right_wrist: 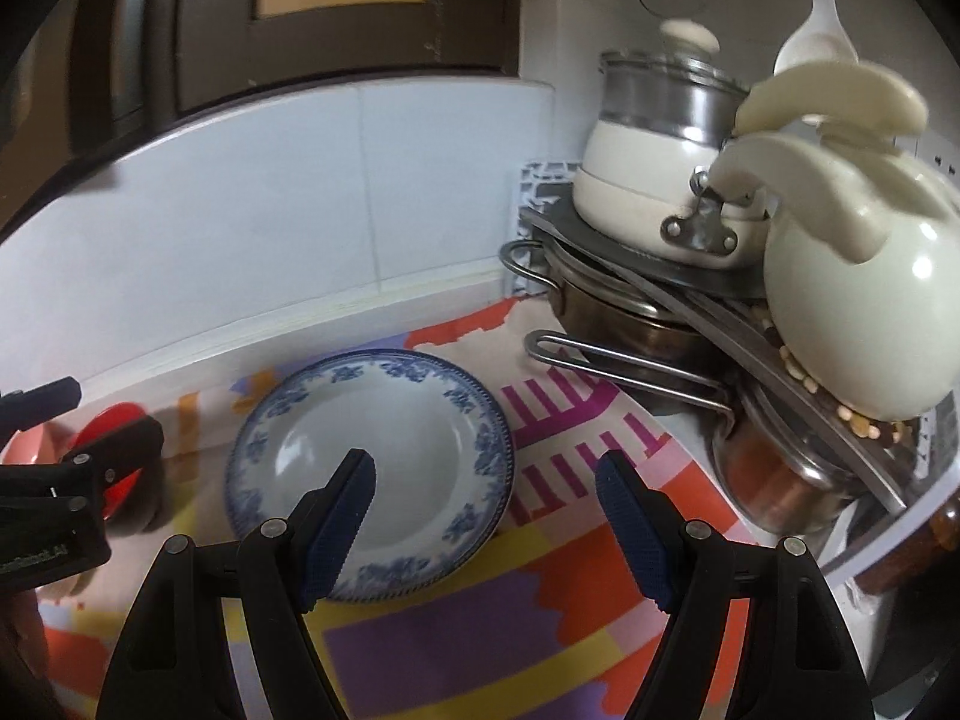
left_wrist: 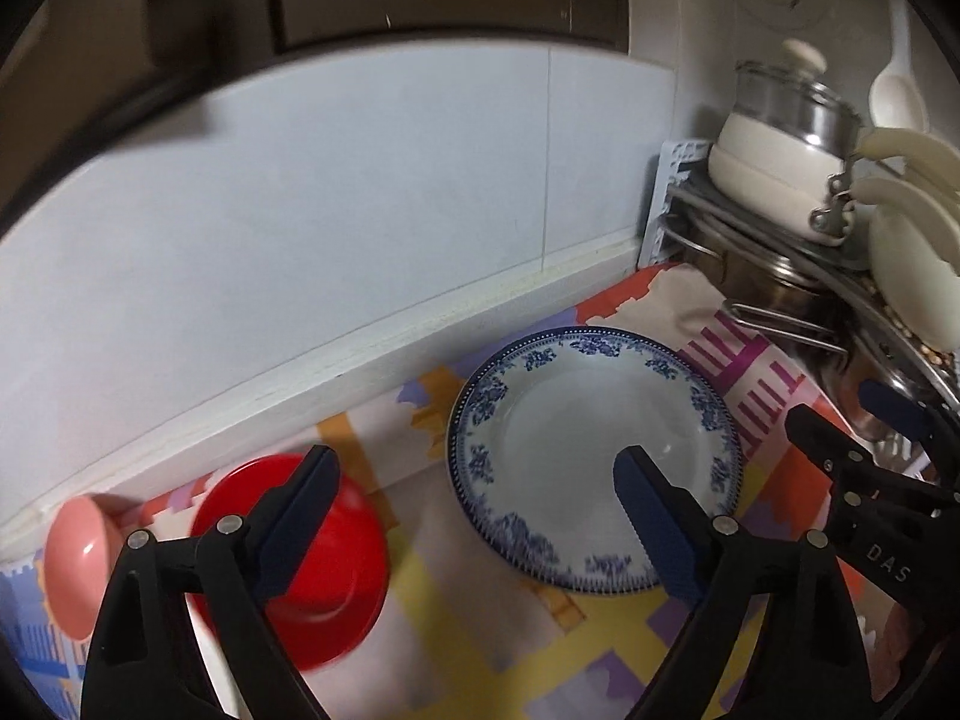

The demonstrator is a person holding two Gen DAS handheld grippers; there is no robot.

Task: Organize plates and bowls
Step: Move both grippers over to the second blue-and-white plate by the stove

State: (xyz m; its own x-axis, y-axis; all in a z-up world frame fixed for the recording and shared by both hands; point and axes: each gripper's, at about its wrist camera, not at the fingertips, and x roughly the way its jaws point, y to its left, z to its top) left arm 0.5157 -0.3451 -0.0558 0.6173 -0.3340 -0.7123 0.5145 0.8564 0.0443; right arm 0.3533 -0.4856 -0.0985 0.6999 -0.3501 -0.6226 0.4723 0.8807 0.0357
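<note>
The tabletop [left_wrist: 492, 630] has a loud patchwork-colour cover. Stacked in the right corner there's a pile of steel pots [right_wrist: 636, 324] with a cream lidded pot [right_wrist: 654, 180] on top. A blue-and-white plate [left_wrist: 591, 468] lies flat mid-cover, a red plate [left_wrist: 324, 564] sits well to its left, and a pink bowl [left_wrist: 75, 558] is just beyond that by the wall. The left gripper [left_wrist: 477, 468] and the right gripper [right_wrist: 486, 468] both hover with jaws spread, nothing between them.

We see the right claw [right_wrist: 483, 474] gaping over the blue-patterned plate [right_wrist: 369, 480] on the counter [right_wrist: 480, 648], its left finger above the plate's bowl.
</note>
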